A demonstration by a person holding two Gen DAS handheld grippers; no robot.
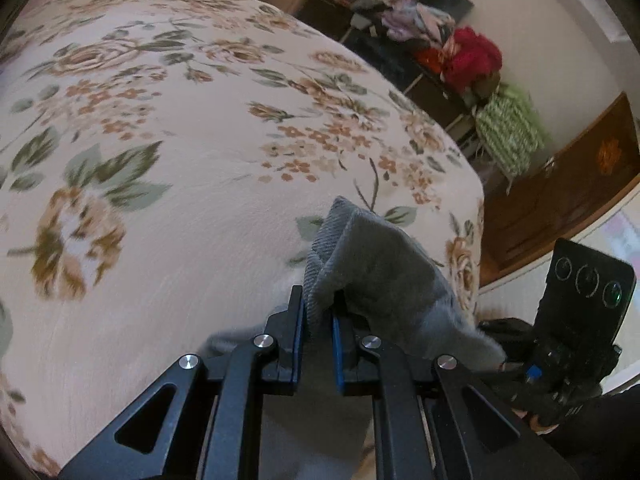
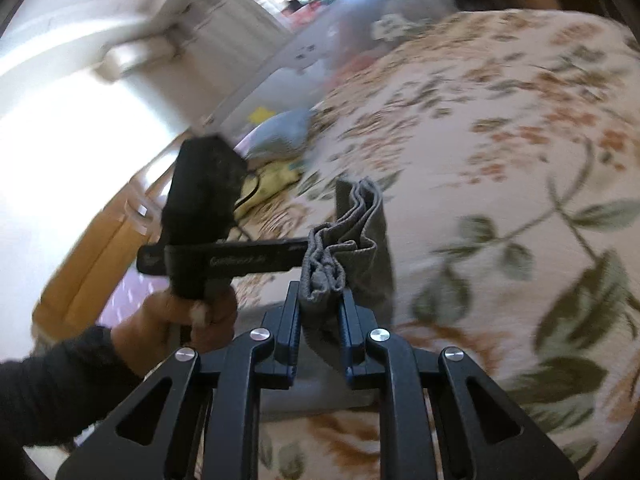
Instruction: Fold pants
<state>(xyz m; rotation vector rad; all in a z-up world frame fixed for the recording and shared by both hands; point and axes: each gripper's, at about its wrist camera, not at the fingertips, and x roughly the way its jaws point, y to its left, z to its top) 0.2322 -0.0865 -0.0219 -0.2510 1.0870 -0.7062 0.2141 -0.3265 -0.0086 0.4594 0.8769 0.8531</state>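
Note:
The grey pants (image 1: 372, 264) hang between my two grippers above the floral bed cover (image 1: 180, 184). My left gripper (image 1: 318, 312) is shut on a bunched grey edge of the pants, which drapes off to the right toward the other hand-held gripper (image 1: 576, 320). In the right wrist view my right gripper (image 2: 320, 300) is shut on a gathered, ribbed edge of the pants (image 2: 360, 224), several folded layers standing up past the fingertips. The left hand-held gripper (image 2: 204, 216) shows just to the left of it, held by a hand.
The bed cover (image 2: 500, 160) fills most of both views. Beside the bed stand a dark bench with piled clothes (image 1: 472, 52), a green-checked bag (image 1: 508, 128) and a wooden cabinet (image 1: 580, 184). A blue pillow (image 2: 284, 132) lies near the bed's far edge.

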